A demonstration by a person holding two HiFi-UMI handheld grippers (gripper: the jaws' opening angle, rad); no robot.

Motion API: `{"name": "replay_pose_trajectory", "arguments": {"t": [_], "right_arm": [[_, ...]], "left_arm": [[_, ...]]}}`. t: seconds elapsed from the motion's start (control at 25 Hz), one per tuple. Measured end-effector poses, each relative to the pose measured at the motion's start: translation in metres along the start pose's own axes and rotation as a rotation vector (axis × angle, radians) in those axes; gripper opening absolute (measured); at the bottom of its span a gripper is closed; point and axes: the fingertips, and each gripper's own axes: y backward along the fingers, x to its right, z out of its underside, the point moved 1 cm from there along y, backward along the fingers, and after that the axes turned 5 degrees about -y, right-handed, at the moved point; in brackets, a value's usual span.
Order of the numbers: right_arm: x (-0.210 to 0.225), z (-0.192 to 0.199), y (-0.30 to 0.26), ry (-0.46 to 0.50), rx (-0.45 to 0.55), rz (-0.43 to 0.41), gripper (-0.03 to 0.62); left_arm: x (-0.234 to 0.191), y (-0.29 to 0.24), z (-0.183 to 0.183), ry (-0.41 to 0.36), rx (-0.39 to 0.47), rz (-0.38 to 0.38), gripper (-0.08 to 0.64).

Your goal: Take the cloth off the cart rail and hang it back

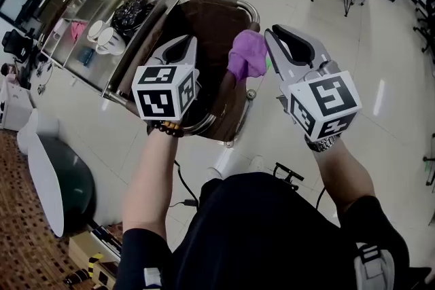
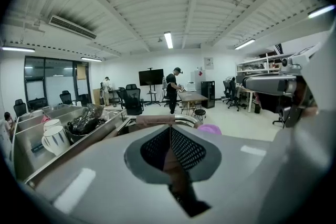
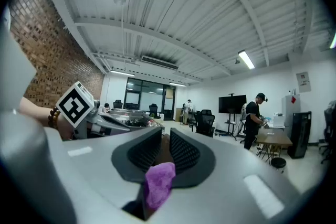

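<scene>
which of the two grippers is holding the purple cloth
The right gripper: the purple cloth is pinched between its jaws. The left gripper has its jaws together with nothing between them.

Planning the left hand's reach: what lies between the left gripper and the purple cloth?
Nothing loose: in the head view, only the cart's dark brown end shows between the left gripper and the purple cloth.
</scene>
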Motion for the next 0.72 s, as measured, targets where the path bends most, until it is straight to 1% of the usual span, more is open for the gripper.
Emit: {"name": "replay_pose_trajectory", "arguments": {"t": [0.16, 0.32, 0.52, 0.72], "right_arm": [[-0.017, -0.002, 0.007, 0.004, 0.003, -0.016, 0.049], [-0.046, -0.002, 0.017, 0.03, 0.017, -0.021, 0.049], [-0.09, -0.001, 0.032, 0.047, 0.016, -0.009, 0.049], [-0.135, -0.005, 0.05, 0.073, 0.024, 0.021, 0.049]], "left_arm": [[0.005, 0.027, -0.007, -0.007, 0.05, -0.014, 0.003], [0.009, 0.061, -0.011, -0.022, 0.115, -0.012, 0.003], [0.016, 0.109, -0.011, -0.047, 0.177, 0.017, 0.003], [0.023, 0.154, -0.006, -0.068, 0.226, 0.063, 0.003]]}}
